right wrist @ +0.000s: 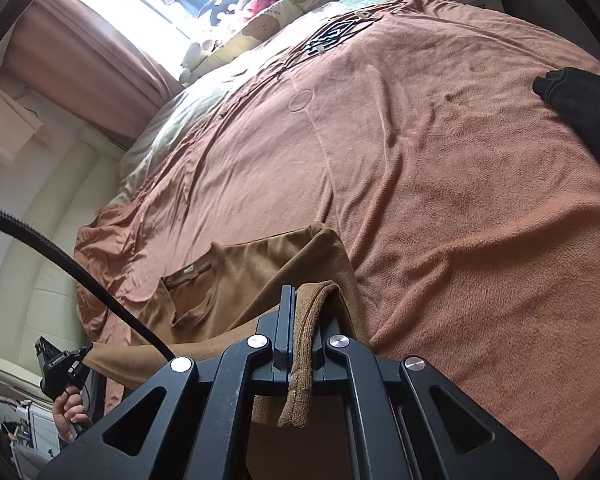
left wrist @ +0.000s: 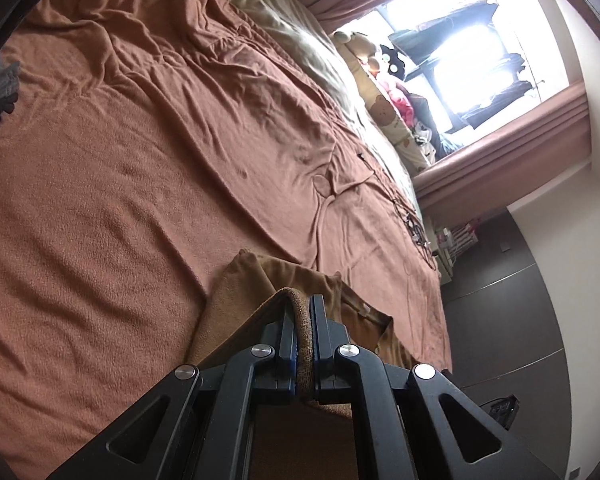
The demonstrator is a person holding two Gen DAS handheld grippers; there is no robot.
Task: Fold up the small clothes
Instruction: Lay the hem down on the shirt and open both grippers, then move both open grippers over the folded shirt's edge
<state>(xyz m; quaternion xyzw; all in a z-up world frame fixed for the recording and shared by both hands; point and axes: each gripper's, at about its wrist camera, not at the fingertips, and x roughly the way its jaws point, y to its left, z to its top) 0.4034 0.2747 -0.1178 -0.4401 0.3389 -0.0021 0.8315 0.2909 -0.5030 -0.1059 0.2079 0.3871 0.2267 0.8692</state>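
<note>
Rust-coloured bedding (left wrist: 148, 184) is covering a wide bed, with daylight flooding through a window (left wrist: 460, 52) beyond the pillows (left wrist: 396, 120) and soft toys (left wrist: 360, 42). Both grippers are pinching the same brown top (right wrist: 236, 280), which is lying partly on the near edge of the bed with its neckline and label facing up. The left gripper (left wrist: 310, 304) is clamping a ribbed hem of the top between nearly closed jaws, the cloth bulging up between the pads. The right gripper (right wrist: 306, 296) is likewise clamped tight on a ribbed edge, which is hanging down in a strip between its fingers. In the right wrist view, a hand (right wrist: 70, 408) is holding the left gripper's handle, with a black cable (right wrist: 60, 256) arcing above it. A dark garment (right wrist: 580, 96) is lying at the bed's far right.
</note>
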